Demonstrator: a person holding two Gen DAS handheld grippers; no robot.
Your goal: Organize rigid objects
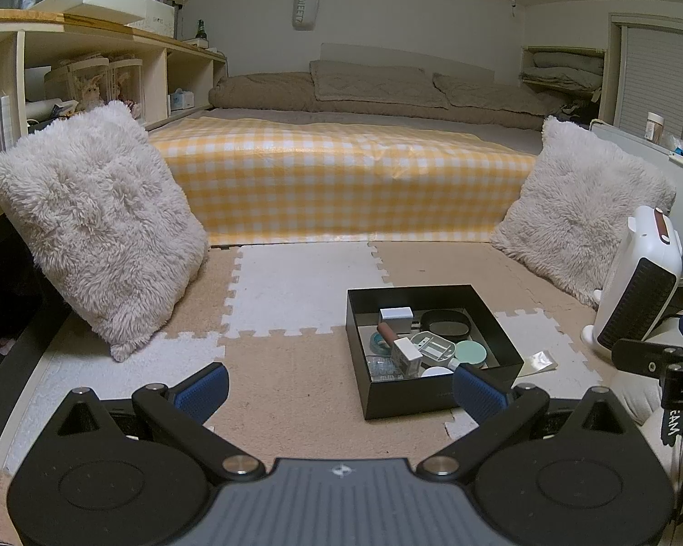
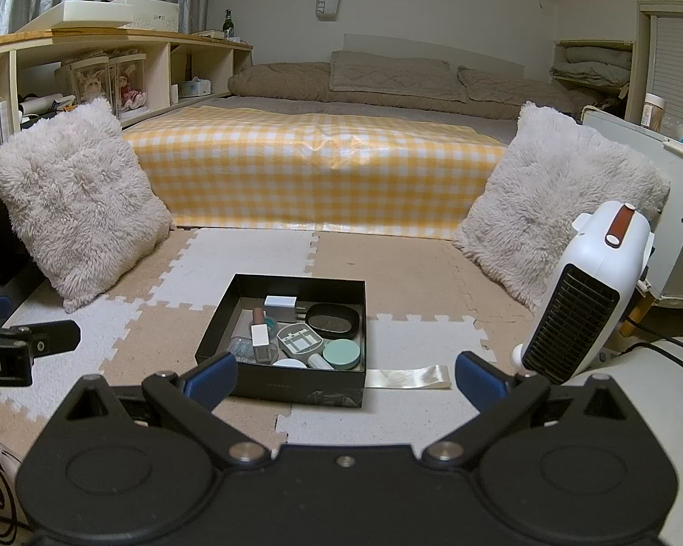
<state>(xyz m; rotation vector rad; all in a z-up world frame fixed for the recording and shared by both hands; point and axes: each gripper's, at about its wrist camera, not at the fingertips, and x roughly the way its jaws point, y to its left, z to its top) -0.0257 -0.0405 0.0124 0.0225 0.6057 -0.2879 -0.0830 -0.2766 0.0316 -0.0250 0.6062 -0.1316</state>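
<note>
A black open box (image 1: 437, 398) (image 2: 291, 393) sits on the foam floor mat. It holds several small rigid items: a white charger (image 2: 281, 304), a black oval case (image 2: 333, 320), a mint round tin (image 2: 341, 353), a grey-white tray piece (image 2: 299, 339) and a lipstick tube (image 2: 259, 339). My left gripper (image 1: 341, 389) hovers open just left of and in front of the box, holding nothing. My right gripper (image 2: 346, 375) is open too, low over the box's near wall, with nothing between its fingers. A shiny foil strip (image 2: 407, 377) lies right of the box.
Two fluffy cushions (image 2: 73, 200) (image 2: 560, 195) lean at either side of a low bed with a yellow checked cover (image 2: 314, 168). A white fan heater (image 2: 583, 300) stands at the right. Shelving (image 2: 91, 73) runs along the left wall.
</note>
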